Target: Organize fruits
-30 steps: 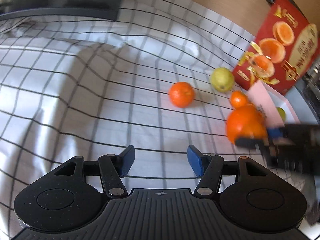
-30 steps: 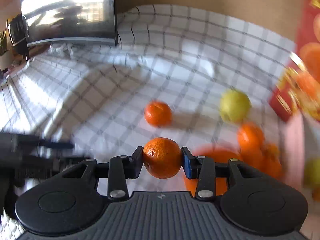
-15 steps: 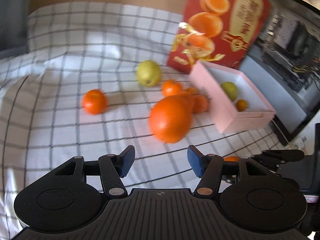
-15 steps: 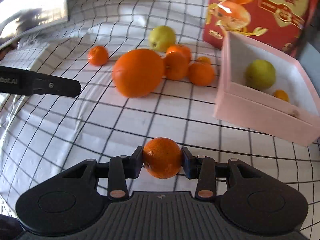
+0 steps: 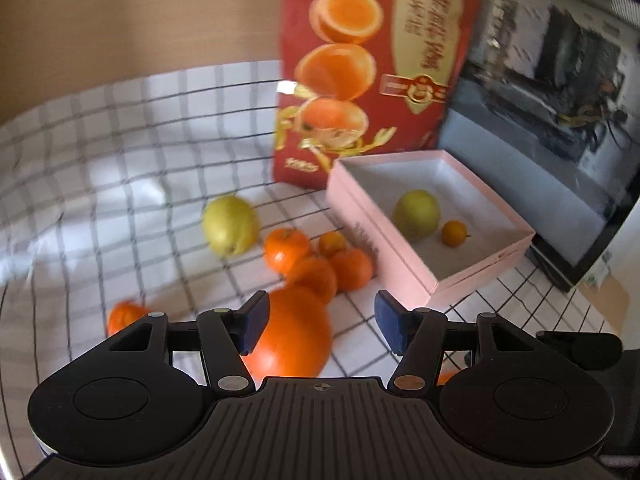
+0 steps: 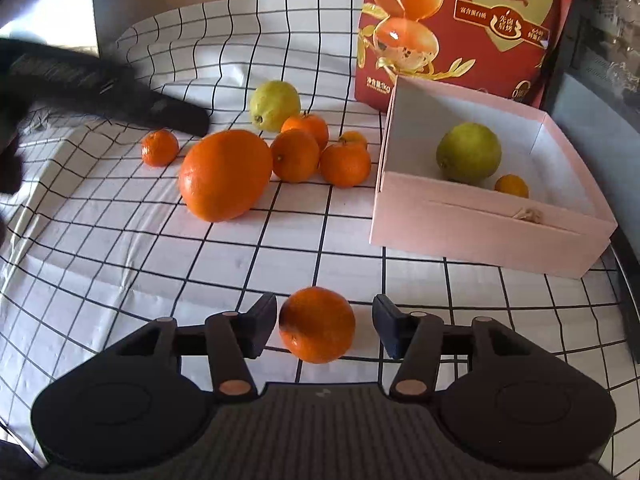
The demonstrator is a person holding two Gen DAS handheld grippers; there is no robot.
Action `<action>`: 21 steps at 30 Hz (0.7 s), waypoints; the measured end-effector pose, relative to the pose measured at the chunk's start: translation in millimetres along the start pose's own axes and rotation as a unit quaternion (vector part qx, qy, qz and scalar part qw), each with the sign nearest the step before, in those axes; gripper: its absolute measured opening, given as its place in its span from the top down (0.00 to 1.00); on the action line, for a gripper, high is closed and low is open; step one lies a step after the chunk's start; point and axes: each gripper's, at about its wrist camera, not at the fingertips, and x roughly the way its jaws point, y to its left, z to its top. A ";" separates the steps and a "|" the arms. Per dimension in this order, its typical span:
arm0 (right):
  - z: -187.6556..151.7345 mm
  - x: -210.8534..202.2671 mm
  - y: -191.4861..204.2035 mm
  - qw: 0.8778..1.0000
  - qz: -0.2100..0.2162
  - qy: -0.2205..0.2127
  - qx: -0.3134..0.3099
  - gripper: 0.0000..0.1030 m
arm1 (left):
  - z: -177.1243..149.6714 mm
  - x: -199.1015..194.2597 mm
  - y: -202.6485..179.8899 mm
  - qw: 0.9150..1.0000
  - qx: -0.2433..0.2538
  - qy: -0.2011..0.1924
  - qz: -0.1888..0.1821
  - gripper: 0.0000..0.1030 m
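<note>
Right wrist view: your right gripper [image 6: 324,326] has just been opening. The mandarin [image 6: 317,324] sits between the pads with a gap showing on each side, resting on the checked cloth [image 6: 120,248] at about 6 o'clock, well short of the pink box [image 6: 480,228] at 2 o'clock. The risk, as I judge it, is a roll: the fruit is round, the cloth is wrinkled, and if you pull back crookedly a finger could nudge it away. It also lies outside the box, so you may have to pick it up again. Only this view shows the freed mandarin. It also shows your left gripper as a dark blur at 10 o'clock, above the loose small mandarin [image 6: 159,147].

Left wrist view: your left gripper [image 5: 322,322] stands moderately wide and empty, with the big orange [image 5: 292,336] just beyond the left pad [image 5: 254,322]. Close now and you would likely clip the orange off-centre and push it into the cluster of mandarins [image 5: 320,260] at 12 o'clock. This view looks down into the box, showing the green fruit [image 5: 416,214] and the small kumquat-like fruit [image 5: 455,233] clear of its walls. The yellow-green fruit [image 5: 230,224] lies at 11 o'clock.
</note>
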 end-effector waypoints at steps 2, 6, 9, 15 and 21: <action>0.6 -2.0 0.5 1.000 -0.003 -0.005 0.000 0.48 | 9.7 14.1 -3.7 1.000 0.023 0.013 0.002 0.39; -0.6 -0.2 -1.5 1.000 -0.005 0.000 0.008 0.47 | 21.7 48.5 -10.1 0.997 0.048 0.064 0.005 0.39; -3.2 -1.1 -3.0 1.000 -0.010 0.001 0.016 0.47 | 23.2 69.4 -16.3 0.993 0.068 0.092 0.016 0.38; -7.1 -2.3 -8.9 0.999 -0.019 0.009 0.035 0.45 | 26.5 101.2 -14.1 0.989 0.081 0.126 0.021 0.48; -10.7 0.3 -12.1 0.999 -0.025 0.019 0.041 0.43 | 27.2 100.6 -6.8 0.991 0.075 0.107 0.022 0.52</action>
